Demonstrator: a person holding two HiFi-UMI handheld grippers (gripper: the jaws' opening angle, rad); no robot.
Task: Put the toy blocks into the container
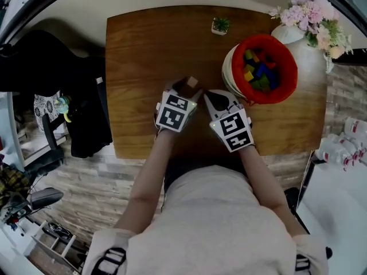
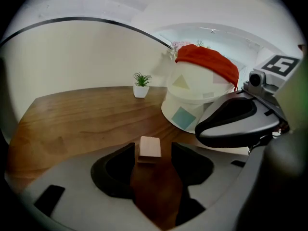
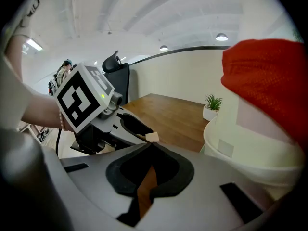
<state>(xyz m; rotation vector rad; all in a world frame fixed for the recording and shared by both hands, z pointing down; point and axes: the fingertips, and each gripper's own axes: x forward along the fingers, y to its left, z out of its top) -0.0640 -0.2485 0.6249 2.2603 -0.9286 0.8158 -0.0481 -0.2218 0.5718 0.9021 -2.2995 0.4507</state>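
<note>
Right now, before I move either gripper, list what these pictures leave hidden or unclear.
- Head view: the left gripper covers part of the wooden block.
- Both gripper views: the wall of the container hides the toy blocks inside; in the head view they are too small and piled to count.
- Right gripper view: the picture's edge cuts off the container's right side.

Setting: an office-like indoor workroom. Ahead of your left gripper, a wooden table carries a small potted plant. A vase of flowers stands beyond and to the right of your right gripper. Left of both, a black chair stands on the plank floor. Recessed ceiling lights shine overhead.
</note>
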